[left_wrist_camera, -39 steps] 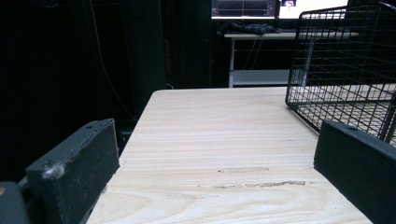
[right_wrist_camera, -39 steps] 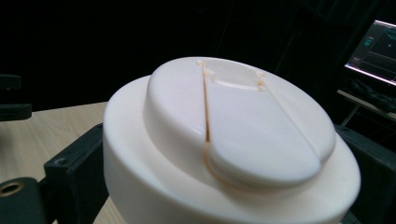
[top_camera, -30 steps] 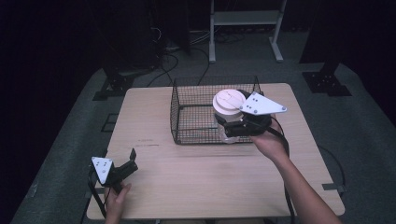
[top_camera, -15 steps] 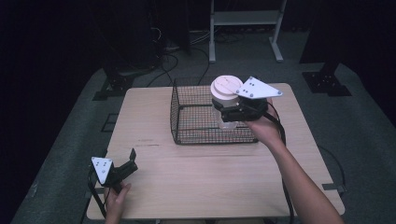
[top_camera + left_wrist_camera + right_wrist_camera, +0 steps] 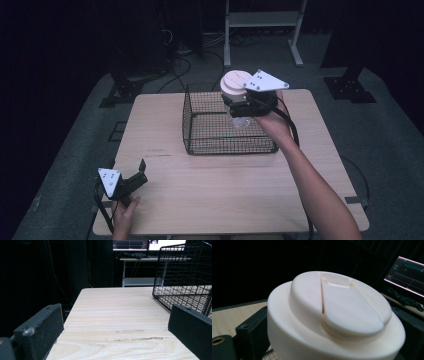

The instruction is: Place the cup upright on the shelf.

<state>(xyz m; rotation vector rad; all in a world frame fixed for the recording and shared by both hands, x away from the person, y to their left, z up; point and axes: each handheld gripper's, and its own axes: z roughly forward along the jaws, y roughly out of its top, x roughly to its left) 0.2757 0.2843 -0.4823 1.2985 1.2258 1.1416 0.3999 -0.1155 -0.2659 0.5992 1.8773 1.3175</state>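
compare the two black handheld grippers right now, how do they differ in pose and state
The left gripper sits low at the near left corner of the pale wooden table; the right gripper is raised over the black wire basket. The left one's jaws stand open with nothing between them; the right one's are shut on a clear jar with a white lid. Both carry a grey three-cornered plate and are held by a hand.

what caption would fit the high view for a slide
Right gripper holds a white-lidded container above the far side of a wire basket while the left gripper rests open at the table's near-left corner.
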